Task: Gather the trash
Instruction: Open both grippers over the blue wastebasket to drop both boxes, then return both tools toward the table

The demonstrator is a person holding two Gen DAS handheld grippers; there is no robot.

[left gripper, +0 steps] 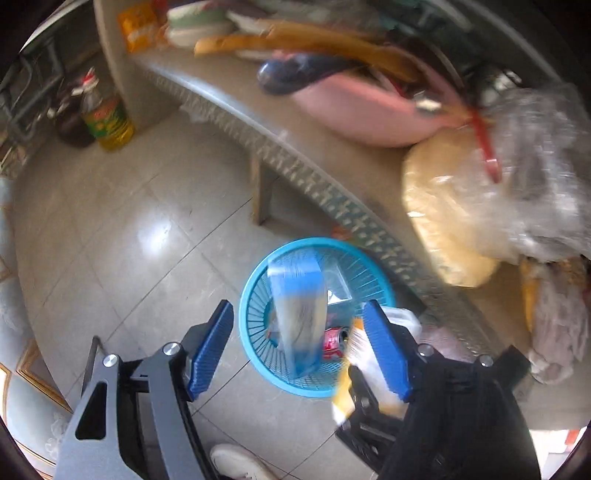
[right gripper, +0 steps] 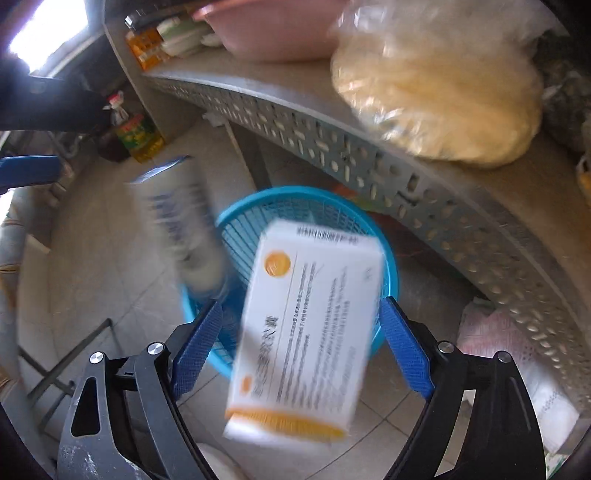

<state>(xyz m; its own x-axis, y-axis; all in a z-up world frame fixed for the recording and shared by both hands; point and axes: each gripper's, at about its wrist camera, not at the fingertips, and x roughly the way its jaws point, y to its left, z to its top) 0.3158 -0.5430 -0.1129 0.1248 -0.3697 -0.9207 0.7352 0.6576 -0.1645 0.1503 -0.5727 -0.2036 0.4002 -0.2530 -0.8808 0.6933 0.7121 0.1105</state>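
Observation:
A blue mesh basket (left gripper: 258,295) (right gripper: 236,221) stands on the tiled floor by the table. My left gripper (left gripper: 298,306) hangs open above it. A blurred blue-and-white box (left gripper: 299,314) (right gripper: 177,229) is loose in the air past its fingers, over the basket. A red can (left gripper: 334,341) lies inside the basket. My right gripper (right gripper: 301,303) is open too. A blurred white-and-orange box (right gripper: 306,332) (left gripper: 354,369) sits between its blue pads with a small gap on each side. At the left edge of the right wrist view is my left gripper's blue finger (right gripper: 29,171).
A grey plastic table (left gripper: 332,192) (right gripper: 369,166) with a perforated edge overhangs the basket. It carries a bag of yellowish stuff (left gripper: 443,221) (right gripper: 443,92), a pink basin (right gripper: 273,29) and clutter. An oil bottle (left gripper: 107,118) stands on the floor at the far left. A person's white shoe (left gripper: 236,461) is near.

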